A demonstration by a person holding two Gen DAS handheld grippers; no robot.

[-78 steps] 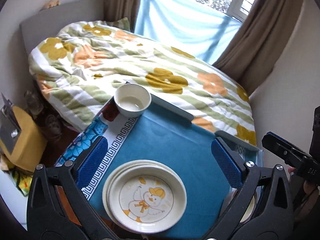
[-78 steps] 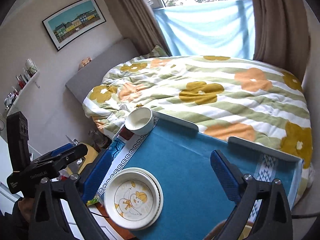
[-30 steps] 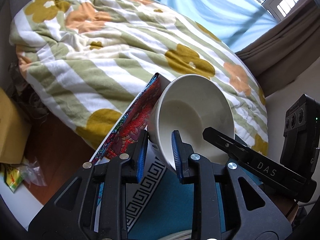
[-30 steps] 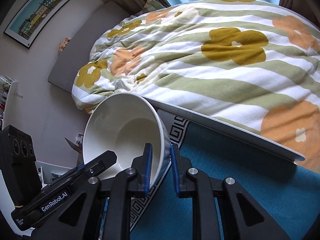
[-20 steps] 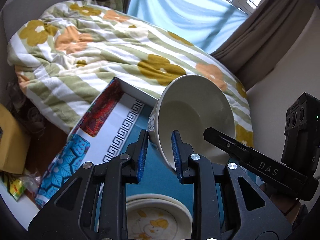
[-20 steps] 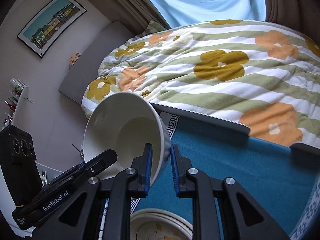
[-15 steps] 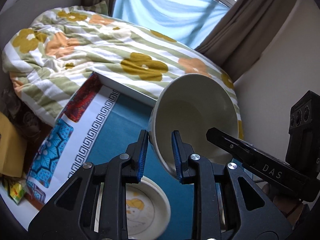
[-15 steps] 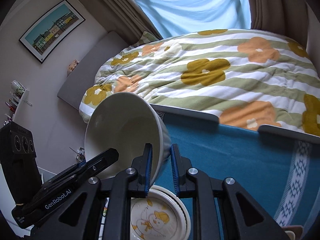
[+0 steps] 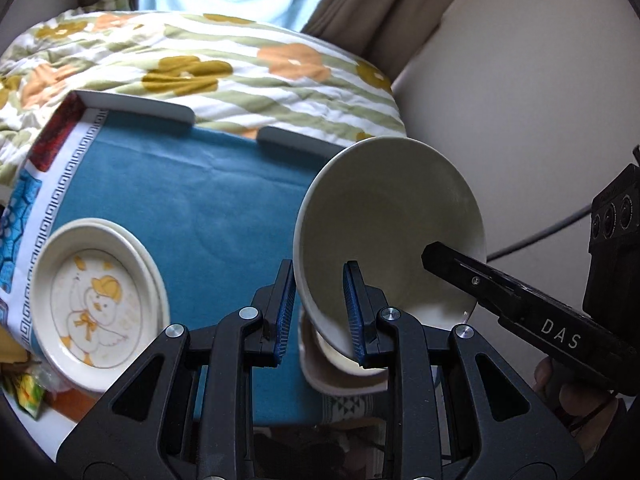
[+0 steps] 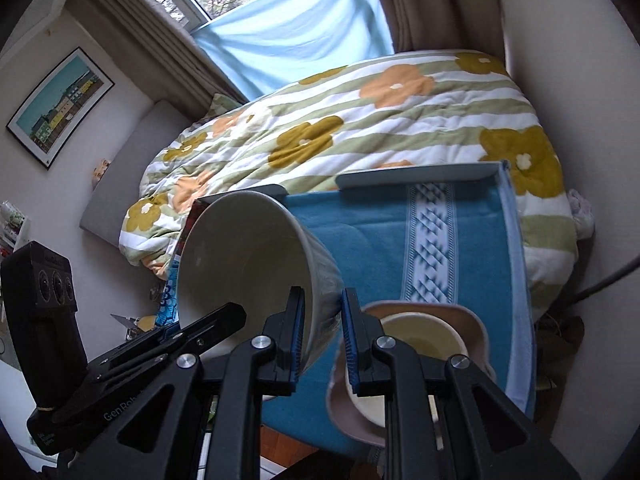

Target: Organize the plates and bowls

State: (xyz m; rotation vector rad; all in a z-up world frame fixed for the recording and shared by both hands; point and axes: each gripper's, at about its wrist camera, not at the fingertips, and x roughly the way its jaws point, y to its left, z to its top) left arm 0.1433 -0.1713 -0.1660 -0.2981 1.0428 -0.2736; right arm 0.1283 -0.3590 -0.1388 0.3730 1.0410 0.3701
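Both grippers hold one white bowl (image 9: 384,220) by its rim, tilted, above the blue-clothed table (image 9: 192,204). My left gripper (image 9: 320,312) is shut on the rim's left side. My right gripper (image 10: 322,332) is shut on the same bowl (image 10: 244,260) on its right wall. Below the bowl, near the table's front right, a smaller cream bowl (image 10: 420,348) sits inside a wider pinkish-beige dish (image 10: 472,328); the dish also shows in the left wrist view (image 9: 340,384). A stack of duck-print plates (image 9: 92,300) lies at the front left.
A bed with a flowered quilt (image 10: 360,120) lies just beyond the table. The table's raised back rail (image 9: 140,104) runs along the far edge. A wall (image 9: 520,100) is close on the right. A yellow packet (image 9: 28,396) lies below the table's left corner.
Both grippers have carried the bowl from the table's far left corner rightward and toward me. It now hangs over the nested bowl and dish at the front right.
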